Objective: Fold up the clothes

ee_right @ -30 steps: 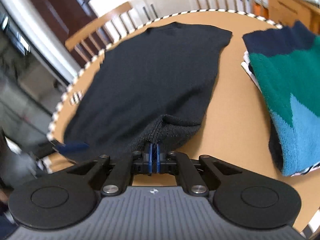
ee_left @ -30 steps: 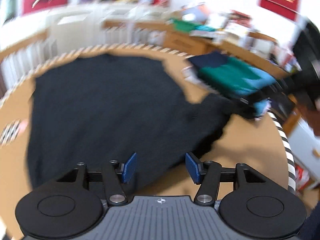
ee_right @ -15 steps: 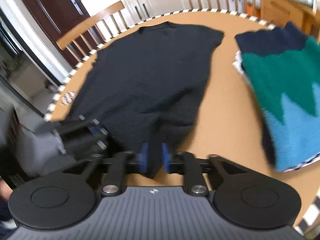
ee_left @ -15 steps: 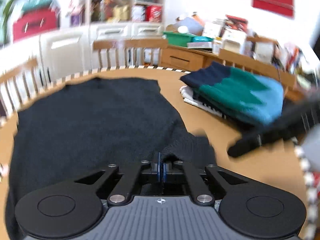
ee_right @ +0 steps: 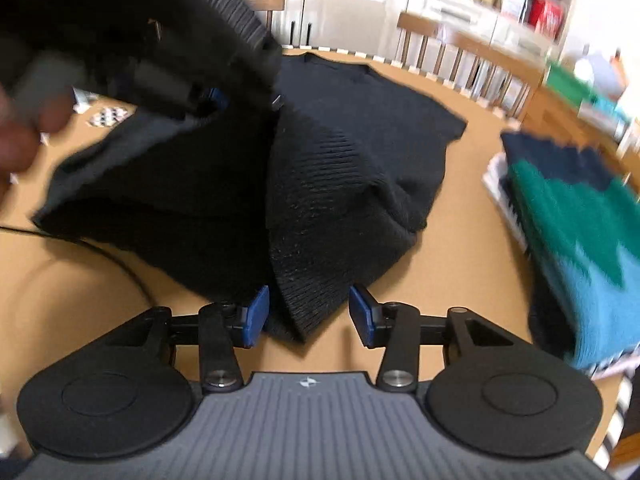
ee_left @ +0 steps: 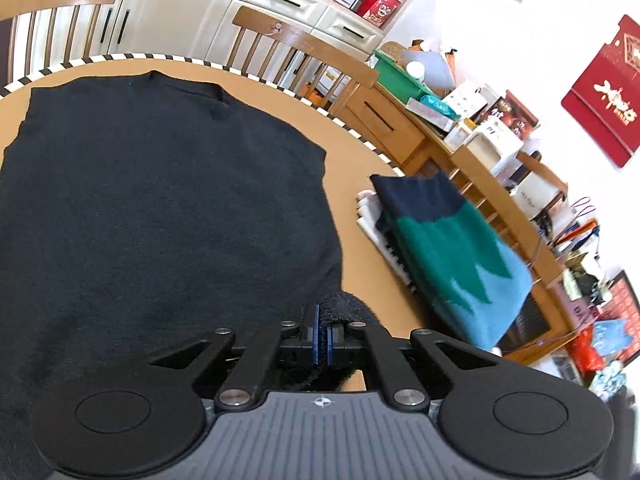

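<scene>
Nearest the lens, the left gripper (ee_left: 322,334) stood pinched tight on a bunched edge of the black sweater (ee_left: 160,208), the knit bulging just past its blue pads. The right gripper (ee_right: 308,316) was part open — its jaws had just been opening — with a ribbed hem corner of the sweater hanging between the pads (ee_right: 256,312) but not pressed by either. Beyond, the sweater lay spread on the round brown table (ee_left: 360,248), collar at the far side, near edge lifted; one side looked doubled over. Judged progress: early to middle — a first fold appeared under way, a hand-over of the edge likely, and the remaining folds and stacking were still to do. To the right sat a folded green-and-blue sweater (ee_left: 452,256) on striped garments, apparently finished. Farther off stood wooden chairs (ee_left: 296,56) and white cabinets (ee_left: 180,4). The right wrist view alone showed the lifted, draped fold, a person's hand (ee_right: 24,128), blurred, at its left edge and a dark cable (ee_right: 132,276) on the table; the left wrist view alone showed the sweater's flat expanse and the cluttered sideboard (ee_left: 460,128).
</scene>
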Demonstrator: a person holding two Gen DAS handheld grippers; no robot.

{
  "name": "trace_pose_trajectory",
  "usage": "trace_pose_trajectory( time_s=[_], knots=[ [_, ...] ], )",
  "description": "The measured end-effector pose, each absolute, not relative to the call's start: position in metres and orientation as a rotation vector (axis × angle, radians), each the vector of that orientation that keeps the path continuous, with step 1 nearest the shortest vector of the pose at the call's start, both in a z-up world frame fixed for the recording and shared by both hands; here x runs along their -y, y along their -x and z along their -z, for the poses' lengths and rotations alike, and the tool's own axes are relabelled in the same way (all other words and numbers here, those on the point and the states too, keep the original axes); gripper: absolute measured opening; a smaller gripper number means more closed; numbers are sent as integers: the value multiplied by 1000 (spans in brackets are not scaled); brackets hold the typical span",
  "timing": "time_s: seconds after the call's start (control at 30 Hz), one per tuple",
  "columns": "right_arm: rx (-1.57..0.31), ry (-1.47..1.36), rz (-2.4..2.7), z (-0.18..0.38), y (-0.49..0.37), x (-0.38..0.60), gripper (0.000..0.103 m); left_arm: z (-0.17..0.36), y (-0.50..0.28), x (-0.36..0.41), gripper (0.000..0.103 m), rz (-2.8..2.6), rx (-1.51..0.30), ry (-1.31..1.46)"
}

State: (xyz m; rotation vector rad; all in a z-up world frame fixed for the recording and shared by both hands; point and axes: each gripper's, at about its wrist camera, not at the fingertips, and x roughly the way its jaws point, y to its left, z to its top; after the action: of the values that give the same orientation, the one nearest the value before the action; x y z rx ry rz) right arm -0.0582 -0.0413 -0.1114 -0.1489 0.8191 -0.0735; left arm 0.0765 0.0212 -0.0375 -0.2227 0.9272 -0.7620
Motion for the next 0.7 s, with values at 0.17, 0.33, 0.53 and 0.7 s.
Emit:
trace_pose_trajectory(
  time_s=[0.17, 0.33, 0.53, 0.7],
  knots=[
    [-809, 127, 175, 120, 53, 42, 4, 37, -82, -19, 3, 762, -922, 224],
    [-735, 27, 132, 65, 86, 63, 3, 35, -84, -26, 3, 753, -902, 203],
    [-860, -135, 209, 56, 106, 88, 2, 26, -74, -30, 6, 842, -875, 260],
    [-953, -298, 333, 84, 111, 113, 2, 42, -52, -11, 6, 942, -919, 184]
  ],
)
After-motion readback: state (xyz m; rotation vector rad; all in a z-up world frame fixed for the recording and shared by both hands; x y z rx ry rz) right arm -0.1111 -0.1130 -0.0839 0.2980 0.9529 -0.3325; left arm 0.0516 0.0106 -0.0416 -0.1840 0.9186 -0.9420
